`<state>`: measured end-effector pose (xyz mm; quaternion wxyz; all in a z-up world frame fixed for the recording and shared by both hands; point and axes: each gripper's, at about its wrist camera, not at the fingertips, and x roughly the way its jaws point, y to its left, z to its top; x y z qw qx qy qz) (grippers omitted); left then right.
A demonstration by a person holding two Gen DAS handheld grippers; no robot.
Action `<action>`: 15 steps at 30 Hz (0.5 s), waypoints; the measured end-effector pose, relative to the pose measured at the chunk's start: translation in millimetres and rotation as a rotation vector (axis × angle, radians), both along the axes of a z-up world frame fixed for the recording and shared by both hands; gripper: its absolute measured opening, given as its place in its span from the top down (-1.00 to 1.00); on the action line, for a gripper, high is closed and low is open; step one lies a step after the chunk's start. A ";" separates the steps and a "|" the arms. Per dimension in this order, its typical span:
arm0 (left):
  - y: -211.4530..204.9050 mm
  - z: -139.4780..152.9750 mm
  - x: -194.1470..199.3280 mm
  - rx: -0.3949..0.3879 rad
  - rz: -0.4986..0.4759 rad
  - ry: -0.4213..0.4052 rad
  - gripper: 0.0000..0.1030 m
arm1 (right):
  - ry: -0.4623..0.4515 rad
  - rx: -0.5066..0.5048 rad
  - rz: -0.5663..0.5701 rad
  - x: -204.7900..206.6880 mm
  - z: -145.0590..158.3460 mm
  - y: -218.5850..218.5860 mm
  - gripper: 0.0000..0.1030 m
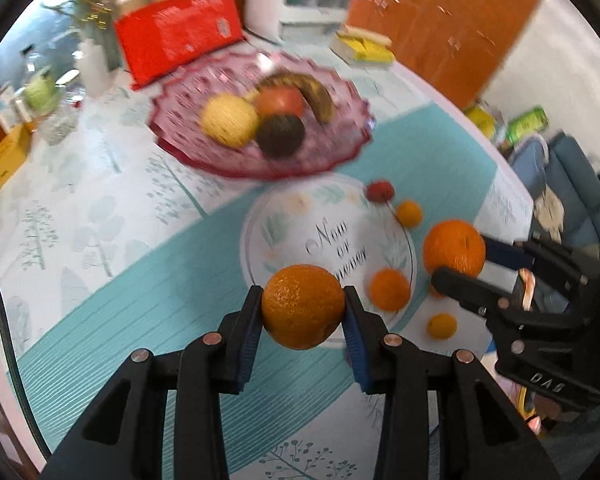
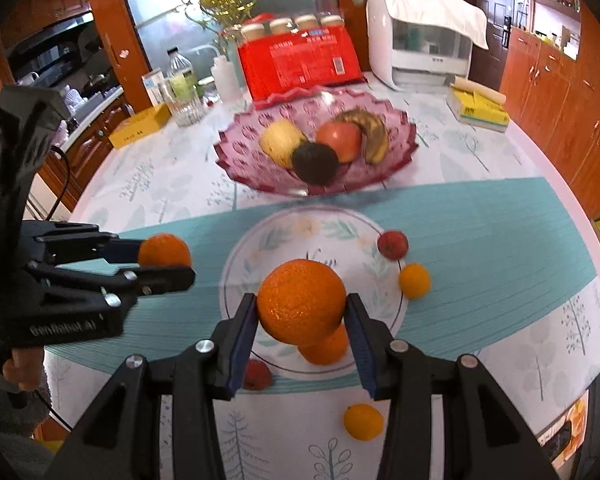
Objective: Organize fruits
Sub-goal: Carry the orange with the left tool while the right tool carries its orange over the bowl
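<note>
My left gripper (image 1: 303, 312) is shut on an orange (image 1: 302, 306), held above the table near the white plate (image 1: 284, 208). My right gripper (image 2: 302, 312) is shut on another orange (image 2: 301, 300) above that plate (image 2: 260, 248). Each gripper shows in the other's view, with its orange (image 1: 454, 246) (image 2: 164, 250). The pink glass bowl (image 2: 244, 148) behind the plate holds a yellow fruit (image 2: 281, 142), a dark fruit (image 2: 315, 163), a red apple (image 2: 340, 140) and a banana (image 2: 374, 136). A smaller orange (image 2: 326, 348) lies on the plate under my right gripper.
Loose on the table are a red fruit (image 2: 393, 244), a small orange fruit (image 2: 414, 280), another (image 2: 363, 422) and a red fruit (image 2: 257, 375). A red package (image 2: 298, 62), bottles (image 2: 182, 80), a yellow box (image 2: 140, 130), a white appliance (image 2: 424, 40) and books (image 2: 478, 110) stand at the back.
</note>
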<state>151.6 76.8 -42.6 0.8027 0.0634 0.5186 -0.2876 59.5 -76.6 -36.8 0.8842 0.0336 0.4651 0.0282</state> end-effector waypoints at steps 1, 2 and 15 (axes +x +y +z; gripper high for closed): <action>-0.1 6.2 1.6 -0.004 0.013 -0.009 0.29 | -0.006 0.003 0.003 1.3 3.1 -0.6 0.14; 0.6 14.1 3.8 -0.007 0.027 -0.024 0.29 | -0.017 0.006 0.005 3.8 8.0 -1.7 0.14; -33.2 118.1 69.7 -0.031 0.229 -0.244 0.28 | -0.184 -0.052 0.011 78.7 93.3 -33.3 0.14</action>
